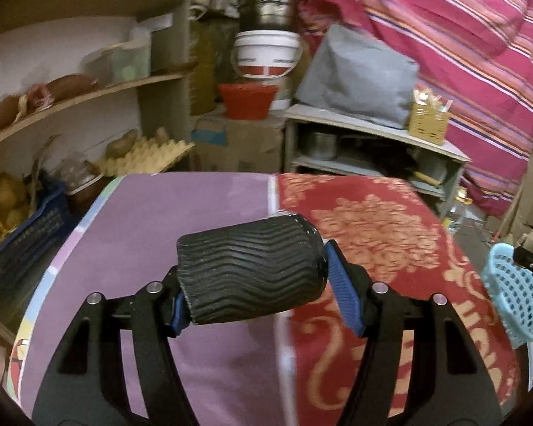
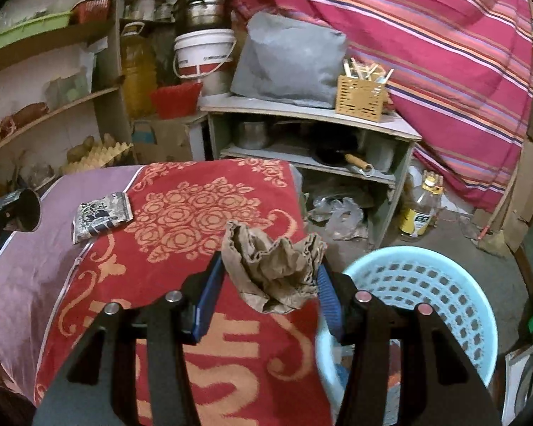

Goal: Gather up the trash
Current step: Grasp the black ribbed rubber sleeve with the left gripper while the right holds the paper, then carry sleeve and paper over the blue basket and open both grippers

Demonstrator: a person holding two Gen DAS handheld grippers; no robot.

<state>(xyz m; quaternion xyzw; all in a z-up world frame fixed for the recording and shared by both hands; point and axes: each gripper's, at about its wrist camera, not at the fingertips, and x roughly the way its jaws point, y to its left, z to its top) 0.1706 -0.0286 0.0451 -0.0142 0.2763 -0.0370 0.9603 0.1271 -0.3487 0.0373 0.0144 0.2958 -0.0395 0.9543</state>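
My left gripper [image 1: 263, 285] is shut on a black ribbed paper cup [image 1: 250, 268], held sideways above the purple and red cloth on the table [image 1: 160, 213]. The cup's open mouth also shows at the left edge of the right wrist view [image 2: 26, 209]. My right gripper [image 2: 270, 280] is shut on a crumpled brown paper [image 2: 272, 266], above the table's right edge beside the light blue basket [image 2: 426, 284]. The basket also shows in the left wrist view [image 1: 513, 293]. A flat printed wrapper [image 2: 101, 214] lies on the cloth.
A grey low shelf unit [image 2: 309, 113] with a grey bag and yellow holder stands behind the table. Wall shelves with an egg tray [image 1: 145, 156] are on the left. A bottle [image 2: 421, 209] and clear plastic lie on the floor. A striped pink cloth [image 2: 426, 53] hangs at right.
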